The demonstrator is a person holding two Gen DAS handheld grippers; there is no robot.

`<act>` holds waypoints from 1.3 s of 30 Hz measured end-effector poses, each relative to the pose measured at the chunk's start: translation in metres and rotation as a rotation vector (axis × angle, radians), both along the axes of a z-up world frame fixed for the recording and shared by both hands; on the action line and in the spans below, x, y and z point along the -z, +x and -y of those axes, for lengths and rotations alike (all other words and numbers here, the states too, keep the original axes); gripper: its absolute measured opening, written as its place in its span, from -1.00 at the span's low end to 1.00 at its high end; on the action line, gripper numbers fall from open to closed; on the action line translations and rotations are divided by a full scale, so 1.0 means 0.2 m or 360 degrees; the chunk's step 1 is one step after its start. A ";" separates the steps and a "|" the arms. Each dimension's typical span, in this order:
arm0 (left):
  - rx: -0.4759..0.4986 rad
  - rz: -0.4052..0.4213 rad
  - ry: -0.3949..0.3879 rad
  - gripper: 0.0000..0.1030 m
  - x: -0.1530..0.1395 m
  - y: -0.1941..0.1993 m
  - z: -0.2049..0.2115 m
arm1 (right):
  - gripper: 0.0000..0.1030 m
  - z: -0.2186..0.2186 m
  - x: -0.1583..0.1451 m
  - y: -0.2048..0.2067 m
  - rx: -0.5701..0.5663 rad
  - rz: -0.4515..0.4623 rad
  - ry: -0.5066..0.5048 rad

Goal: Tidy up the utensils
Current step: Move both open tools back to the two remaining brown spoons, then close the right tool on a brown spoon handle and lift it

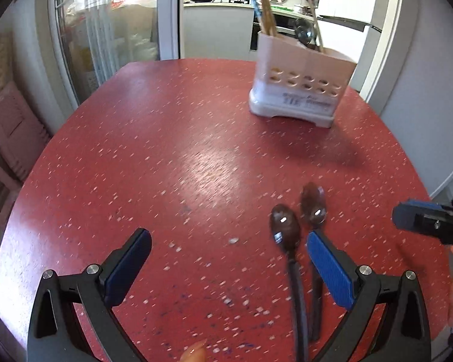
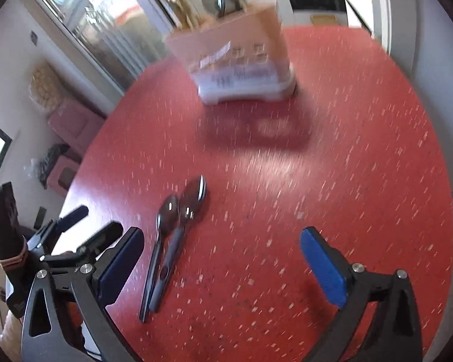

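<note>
Two dark spoons lie side by side on the red speckled table [image 1: 166,150], bowls pointing away. In the left wrist view the left spoon [image 1: 287,229] and the right spoon [image 1: 313,203] lie just inside my left gripper's right finger. My left gripper [image 1: 229,250] is open and empty, low over the table. In the right wrist view the spoons [image 2: 169,226] lie left of centre, by my right gripper's left finger. My right gripper [image 2: 222,256] is open and empty. A white utensil holder [image 1: 299,87] stands at the far side, with chopsticks and a ladle in it.
The right gripper's tip [image 1: 422,220] shows at the right edge of the left wrist view. The left gripper [image 2: 72,241] shows at the left of the right wrist view. The holder [image 2: 241,60] is blurred there. A glass door and a kitchen lie beyond the table.
</note>
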State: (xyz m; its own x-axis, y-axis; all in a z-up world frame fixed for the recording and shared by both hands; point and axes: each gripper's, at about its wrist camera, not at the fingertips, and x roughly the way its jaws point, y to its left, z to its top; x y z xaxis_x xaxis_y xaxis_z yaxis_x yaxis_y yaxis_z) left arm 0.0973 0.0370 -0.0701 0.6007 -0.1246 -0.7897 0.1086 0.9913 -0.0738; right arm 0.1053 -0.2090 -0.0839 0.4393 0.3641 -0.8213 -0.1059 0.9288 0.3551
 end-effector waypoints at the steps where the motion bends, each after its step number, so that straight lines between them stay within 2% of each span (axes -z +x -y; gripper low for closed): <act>1: -0.0003 -0.0007 0.0011 1.00 0.01 0.00 -0.01 | 1.00 -0.02 0.03 0.00 0.0008 -0.0045 -0.0014; 6: -0.0052 -0.0065 0.0121 1.00 0.06 -0.02 -0.06 | 1.00 -0.11 0.11 0.01 0.0028 -0.0173 -0.0072; 10: -0.0150 -0.0118 0.0137 1.00 0.10 -0.02 -0.14 | 1.00 -0.17 0.15 0.02 0.0052 -0.0228 -0.0086; 13: -0.0168 -0.0144 0.0150 1.00 0.13 -0.01 -0.17 | 1.00 -0.23 0.17 0.03 0.0048 -0.0250 -0.0146; 16: -0.0152 -0.0179 0.0109 1.00 0.15 0.00 -0.19 | 0.99 -0.28 0.19 0.05 0.0037 -0.0257 -0.0195; 20: -0.0156 -0.0161 0.0097 1.00 0.15 -0.02 -0.20 | 0.97 -0.32 0.21 0.06 0.0037 -0.0276 -0.0217; 29: -0.0210 -0.0158 0.0050 1.00 0.14 -0.04 -0.29 | 0.77 -0.42 0.21 0.10 0.0059 -0.0301 -0.0362; 34: -0.0202 -0.0145 0.0055 1.00 0.13 -0.04 -0.29 | 0.40 -0.50 0.21 0.12 0.0057 -0.0291 -0.0487; 38: -0.0205 -0.0141 0.0038 1.00 0.13 -0.04 -0.30 | 0.36 -0.58 0.23 0.14 0.0038 -0.0279 -0.0629; 39: -0.0205 -0.0143 0.0040 1.00 0.13 -0.04 -0.29 | 0.30 -0.61 0.23 0.14 0.0026 -0.0272 -0.0652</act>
State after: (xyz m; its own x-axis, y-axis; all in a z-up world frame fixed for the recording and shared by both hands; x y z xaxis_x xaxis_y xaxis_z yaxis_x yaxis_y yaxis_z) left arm 0.0895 0.0952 -0.0955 0.5372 -0.0304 -0.8429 -0.0257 0.9983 -0.0524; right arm 0.1343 -0.0876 -0.1302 0.2877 -0.0125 -0.9576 -0.0620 0.9976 -0.0317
